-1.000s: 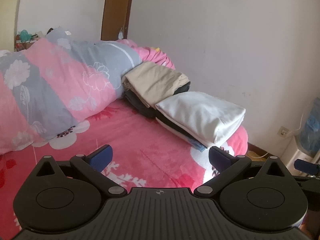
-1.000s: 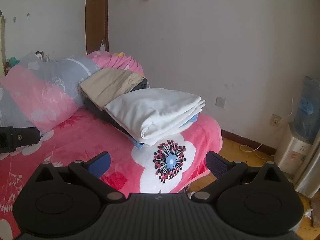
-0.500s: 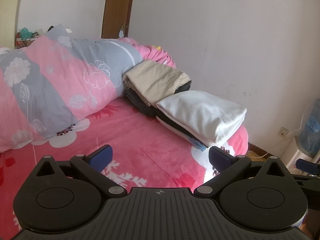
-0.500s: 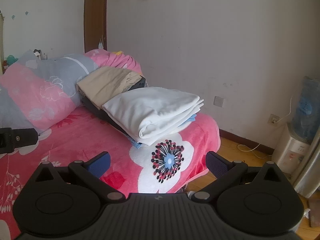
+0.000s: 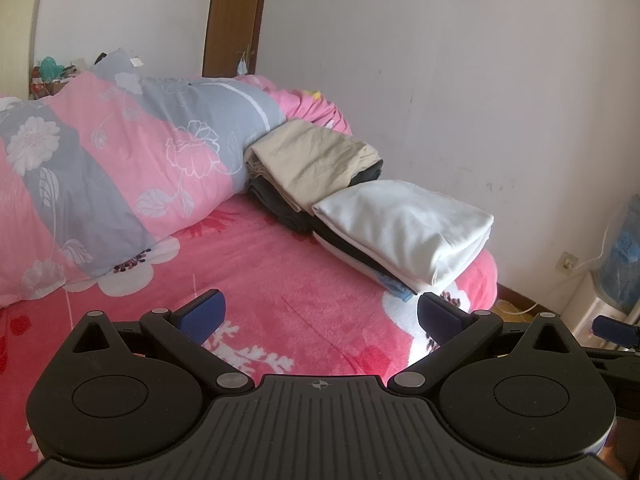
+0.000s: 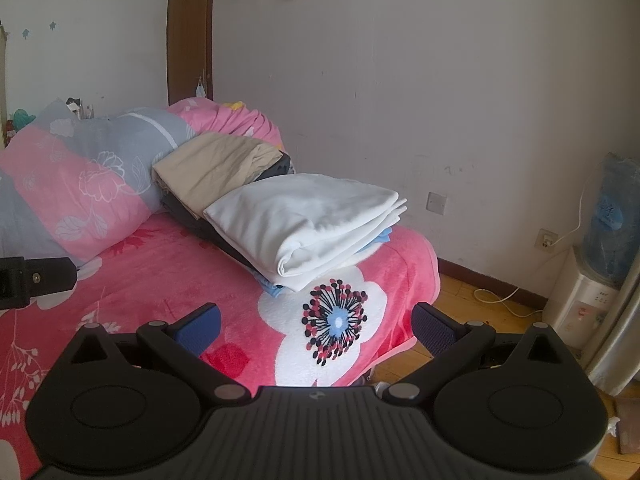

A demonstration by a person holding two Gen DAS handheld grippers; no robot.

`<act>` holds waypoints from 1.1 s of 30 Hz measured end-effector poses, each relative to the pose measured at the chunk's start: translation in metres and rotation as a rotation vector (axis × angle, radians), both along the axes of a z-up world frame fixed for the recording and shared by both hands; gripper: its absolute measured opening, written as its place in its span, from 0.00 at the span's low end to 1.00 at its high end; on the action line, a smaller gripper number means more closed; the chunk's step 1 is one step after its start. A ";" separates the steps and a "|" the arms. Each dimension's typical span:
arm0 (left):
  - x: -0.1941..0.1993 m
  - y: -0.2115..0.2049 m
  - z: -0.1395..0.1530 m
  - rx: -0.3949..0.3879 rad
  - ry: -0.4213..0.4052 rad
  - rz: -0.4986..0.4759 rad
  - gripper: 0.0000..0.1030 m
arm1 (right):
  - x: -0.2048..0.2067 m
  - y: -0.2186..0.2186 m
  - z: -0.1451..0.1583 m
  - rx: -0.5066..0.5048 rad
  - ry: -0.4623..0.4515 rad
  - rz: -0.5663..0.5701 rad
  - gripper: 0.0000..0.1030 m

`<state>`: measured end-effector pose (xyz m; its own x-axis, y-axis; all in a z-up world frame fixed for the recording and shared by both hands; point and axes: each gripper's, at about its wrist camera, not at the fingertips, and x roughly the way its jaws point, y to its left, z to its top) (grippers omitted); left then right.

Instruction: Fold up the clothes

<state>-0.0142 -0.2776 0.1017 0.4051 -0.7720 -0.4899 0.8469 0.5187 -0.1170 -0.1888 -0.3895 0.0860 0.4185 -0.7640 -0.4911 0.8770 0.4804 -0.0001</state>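
A folded white garment [image 5: 404,228] [image 6: 308,220] tops a stack near the bed's right edge, with dark and light-blue pieces under it. Behind it lies a folded beige garment [image 5: 316,164] [image 6: 216,168] on dark clothes. My left gripper [image 5: 320,316] hovers open over the pink blanket, well short of the stack, holding nothing. My right gripper [image 6: 316,324] is open too, above the blanket's flower print [image 6: 336,328] near the bed corner. Part of the left gripper's body [image 6: 36,280] shows at the right view's left edge.
A pink and grey floral quilt [image 5: 100,184] is rolled along the bed's left side. The pink blanket [image 5: 280,288] covers the bed. A water dispenser [image 6: 588,280] and wall socket with cable [image 6: 546,240] stand on the wooden floor at right. A brown door [image 5: 236,16] is behind.
Both views have shifted only slightly; the clothes stacks sit a touch lower and further right in the left view. Both grippers stay open and empty.
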 end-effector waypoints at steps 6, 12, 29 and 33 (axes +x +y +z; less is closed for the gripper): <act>0.000 0.001 0.000 -0.004 -0.001 -0.001 1.00 | 0.000 0.000 0.000 -0.002 0.000 -0.002 1.00; 0.000 0.001 -0.001 -0.003 -0.001 -0.001 1.00 | 0.000 0.001 0.000 -0.003 0.000 -0.002 1.00; 0.001 0.001 0.002 -0.007 -0.007 0.005 1.00 | 0.002 0.000 0.002 -0.005 -0.001 0.000 1.00; 0.002 0.000 0.001 -0.002 -0.005 0.006 1.00 | 0.003 0.000 0.000 -0.001 -0.003 0.003 1.00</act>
